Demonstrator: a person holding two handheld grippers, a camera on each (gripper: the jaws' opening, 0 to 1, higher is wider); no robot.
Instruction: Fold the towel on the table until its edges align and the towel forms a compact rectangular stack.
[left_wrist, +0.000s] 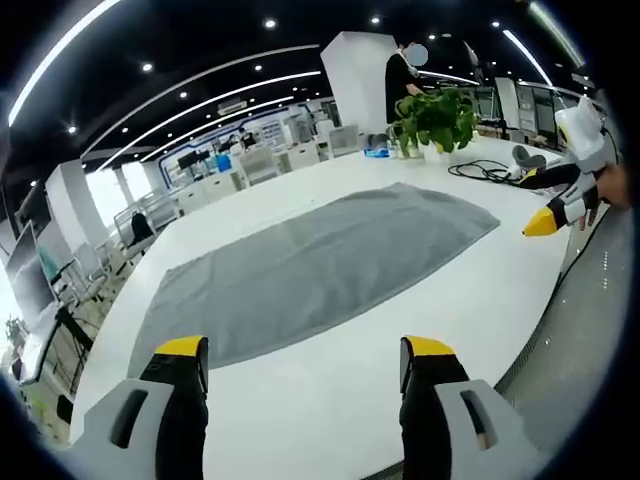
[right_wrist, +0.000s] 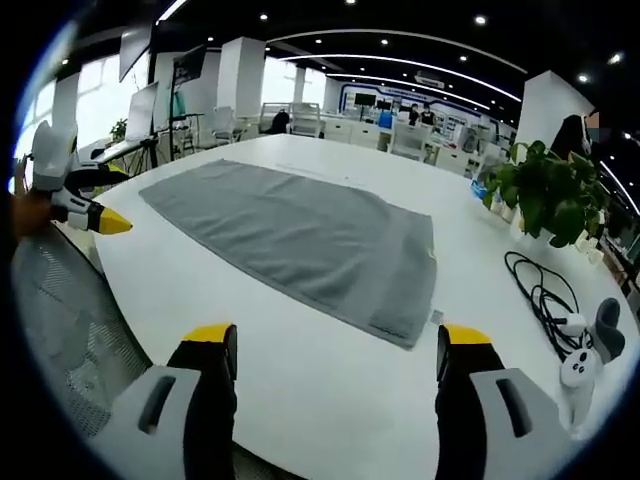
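Note:
A grey towel (left_wrist: 315, 265) lies spread flat on the white table (left_wrist: 330, 400); the right gripper view has the same towel (right_wrist: 300, 245) stretching away to the left. My left gripper (left_wrist: 305, 355) is open just short of the towel's near long edge, with nothing between its jaws. My right gripper (right_wrist: 335, 345) is open too, over bare table close to the towel's near corner. The other gripper (left_wrist: 560, 205) comes in from the right of the left gripper view, and the other gripper (right_wrist: 85, 205) comes in at the left of the right gripper view, held in a hand.
A potted plant (left_wrist: 437, 120) stands at the far end of the table, with a black cable (right_wrist: 540, 290) and white controllers (right_wrist: 590, 355) beside it. A mesh chair back (right_wrist: 70, 340) sits by the table edge. A person (left_wrist: 402, 80) stands behind the plant.

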